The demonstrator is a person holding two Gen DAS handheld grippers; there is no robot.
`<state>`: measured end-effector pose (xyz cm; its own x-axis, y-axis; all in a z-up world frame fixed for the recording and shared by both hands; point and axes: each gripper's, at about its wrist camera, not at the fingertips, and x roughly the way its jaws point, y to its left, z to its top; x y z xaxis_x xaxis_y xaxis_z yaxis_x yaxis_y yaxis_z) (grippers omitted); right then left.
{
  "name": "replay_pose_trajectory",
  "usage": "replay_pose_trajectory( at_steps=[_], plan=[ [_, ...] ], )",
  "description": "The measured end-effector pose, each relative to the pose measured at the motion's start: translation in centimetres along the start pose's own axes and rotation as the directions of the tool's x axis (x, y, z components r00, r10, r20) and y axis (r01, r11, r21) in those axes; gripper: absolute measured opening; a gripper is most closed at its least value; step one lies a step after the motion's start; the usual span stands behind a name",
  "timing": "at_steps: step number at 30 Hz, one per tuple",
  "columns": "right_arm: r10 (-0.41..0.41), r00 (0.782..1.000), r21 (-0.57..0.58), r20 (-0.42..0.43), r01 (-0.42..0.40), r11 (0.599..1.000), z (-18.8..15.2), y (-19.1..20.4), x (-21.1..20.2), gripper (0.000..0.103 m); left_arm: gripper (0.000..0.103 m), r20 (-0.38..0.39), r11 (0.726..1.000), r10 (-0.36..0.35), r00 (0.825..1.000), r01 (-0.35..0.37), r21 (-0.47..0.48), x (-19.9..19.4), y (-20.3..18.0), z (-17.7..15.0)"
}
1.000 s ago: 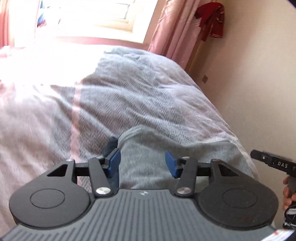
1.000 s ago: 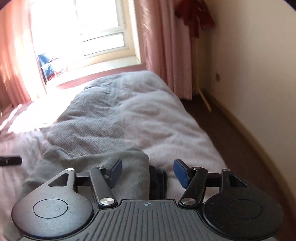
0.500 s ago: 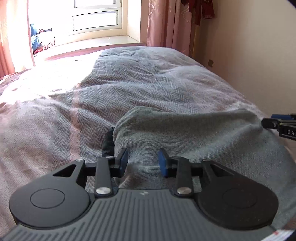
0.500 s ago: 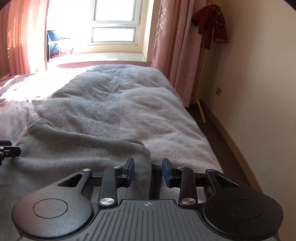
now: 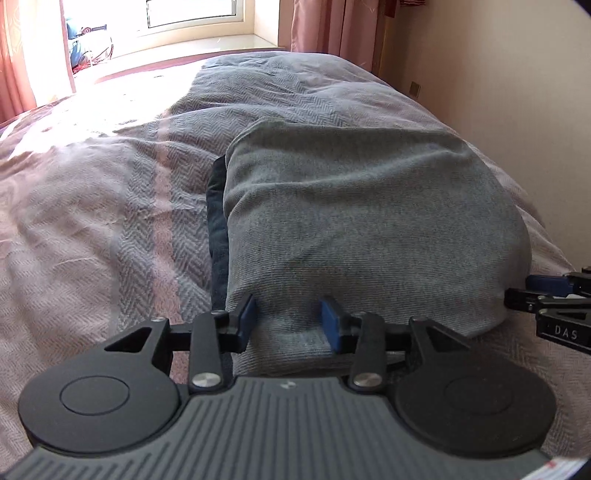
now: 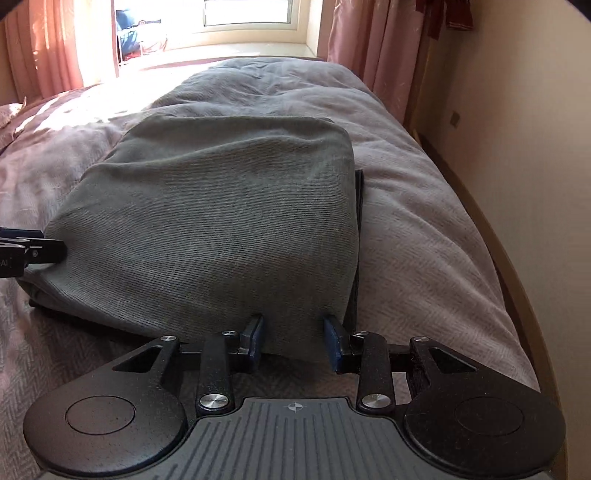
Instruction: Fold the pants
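The grey pants [image 5: 369,206] lie folded in a thick pile on the bed, with a dark edge [image 5: 218,221] showing along their left side. My left gripper [image 5: 288,319] is shut on the near left part of the pants' edge, with fabric bunched between its blue pads. The right wrist view shows the same pants [image 6: 221,206], where my right gripper [image 6: 293,339] is shut on the near right part of the edge. Each gripper shows in the other's view: the right gripper [image 5: 546,295] at the far right, the left gripper [image 6: 29,247] at the far left.
A grey and pink herringbone blanket [image 5: 110,221] covers the bed. A cream wall [image 5: 517,92] runs close along the right side, above a narrow strip of dark floor [image 6: 461,177]. At the far end are a bright window [image 6: 243,11] and pink curtains [image 6: 369,37].
Both grippers went from wide open to shut on the pants' near edge. The pants now fill more of both views and look raised toward the cameras.
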<state>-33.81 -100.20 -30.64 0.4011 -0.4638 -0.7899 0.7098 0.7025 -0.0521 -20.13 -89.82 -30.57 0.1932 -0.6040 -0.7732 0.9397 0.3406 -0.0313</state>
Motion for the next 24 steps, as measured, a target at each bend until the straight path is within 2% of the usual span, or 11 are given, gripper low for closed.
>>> replay_pose_trajectory(
  at_steps=[4, 6, 8, 10, 14, 20, 24],
  plan=[
    [0.031, 0.999, 0.102, -0.017, -0.029, 0.994, 1.1, -0.6, -3.2, 0.032, 0.033, -0.058, 0.998, 0.032, 0.998, -0.035, -0.052, -2.6, 0.5, 1.1],
    [0.064, 0.998, 0.164, -0.025, -0.059, 0.985, 1.5, -0.9, -5.5, 0.039, 0.033, -0.086, 0.996, 0.045, 0.995, -0.052, -0.074, -5.0, 0.7, 1.2],
    [0.102, 0.995, 0.194, -0.019, -0.096, 0.976, 1.8, -0.7, -8.3, 0.053, 0.035, -0.091, 0.994, 0.044, 0.995, -0.052, -0.093, -7.9, 0.8, 1.1],
    [0.133, 0.991, 0.205, -0.012, -0.127, 0.97, 1.8, -0.3, -11.1, 0.057, 0.039, -0.086, 0.993, 0.047, 0.995, -0.056, -0.1, -11.2, 0.7, 0.9],
    [0.167, 0.986, 0.224, -0.025, -0.157, 0.962, 1.2, 0.7, -16.3, 0.058, 0.053, -0.096, 0.997, 0.043, 0.994, -0.049, -0.062, -17.0, -0.1, 0.3],
    [0.162, 0.987, 0.223, 0.014, -0.161, 0.962, -0.2, 2.3, -22.8, 0.058, 0.063, -0.109, 1.0, 0.022, 0.994, -0.02, 0.02, -23.4, -0.9, -0.4],
    [0.175, 0.984, 0.25, 0.014, -0.173, 0.953, -0.8, 3.0, -26.0, 0.058, 0.07, -0.075, 0.999, 0.028, 0.997, -0.025, 0.043, -27.3, -0.9, -0.9]
  ],
)
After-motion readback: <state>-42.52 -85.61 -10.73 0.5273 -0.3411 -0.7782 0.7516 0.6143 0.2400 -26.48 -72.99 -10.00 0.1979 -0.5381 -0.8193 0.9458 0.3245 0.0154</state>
